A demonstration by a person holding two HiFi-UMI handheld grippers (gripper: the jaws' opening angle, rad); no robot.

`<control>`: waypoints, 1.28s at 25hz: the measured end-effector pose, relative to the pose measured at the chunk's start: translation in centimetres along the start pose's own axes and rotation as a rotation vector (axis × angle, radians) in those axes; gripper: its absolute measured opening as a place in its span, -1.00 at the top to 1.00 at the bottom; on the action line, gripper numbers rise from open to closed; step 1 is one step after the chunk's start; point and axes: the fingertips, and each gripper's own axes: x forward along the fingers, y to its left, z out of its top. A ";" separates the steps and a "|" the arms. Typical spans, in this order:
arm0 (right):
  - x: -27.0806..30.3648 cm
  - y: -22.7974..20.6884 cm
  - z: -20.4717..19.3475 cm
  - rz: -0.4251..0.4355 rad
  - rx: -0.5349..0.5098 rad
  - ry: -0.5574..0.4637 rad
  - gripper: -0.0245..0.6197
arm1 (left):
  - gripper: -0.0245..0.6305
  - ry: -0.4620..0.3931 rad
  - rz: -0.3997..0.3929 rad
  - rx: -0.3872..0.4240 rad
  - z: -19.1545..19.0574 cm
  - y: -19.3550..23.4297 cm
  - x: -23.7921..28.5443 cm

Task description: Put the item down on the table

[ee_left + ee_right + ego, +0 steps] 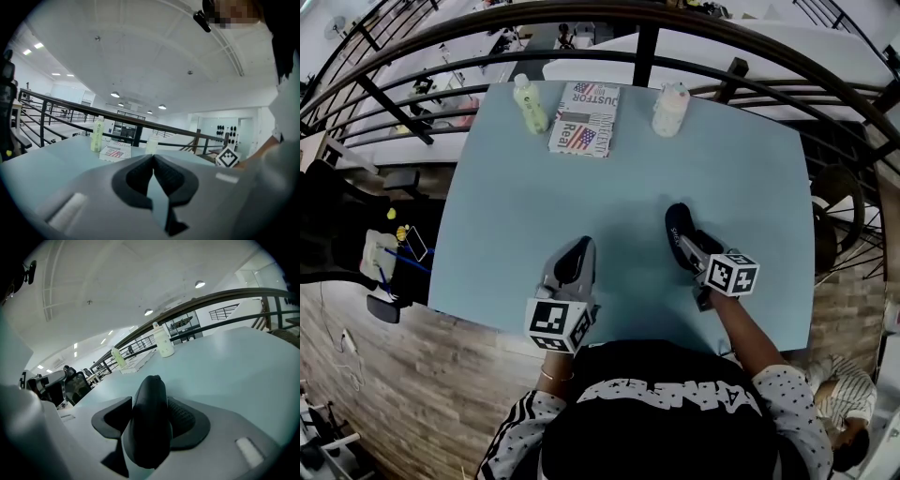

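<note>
My right claw [689, 246] is clamped on the item [149, 420], a dark, smooth, rounded thing that stands up between the jaws and bulges past them on both sides. It sits over the near right part of the table [534, 206], close above the top. I can't tell from any view whether its underside touches yet.

My left claw [574, 264] is at the near left with its jaws pressed together at the tips and nothing between them.

Far across the table stand a green bottle [529, 104] on the left, a printed box [586, 119] just beside it and a white bottle [670, 110] to the right. All three are well apart from where I am working.

My read on the item is that it's a stiff shell, light, with a glossy skin that looks slippery. The jaws grip it across its narrow waist, which I think is the right place, since the curved ends would squirt out of a pinch. It doesn't look fragile, but a rounded body may rock or roll once freed. I'd want its flattest side down and resting on the table before I ease the jaws apart, and I'd open them slowly so neither pad drags it sideways.
</note>
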 end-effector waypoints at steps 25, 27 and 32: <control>-5.7 1.7 4.8 0.017 -0.028 -0.302 0.86 | 0.93 0.003 -0.051 0.061 0.9 -2.7 0.2; -6.4 2.2 5.6 0.026 -0.030 -0.339 0.92 | 0.93 0.001 -0.050 0.064 1.1 -2.7 0.2; -7.3 3.2 6.5 0.040 -0.054 -0.368 0.92 | 0.93 0.001 -0.052 0.071 1.2 -2.9 0.1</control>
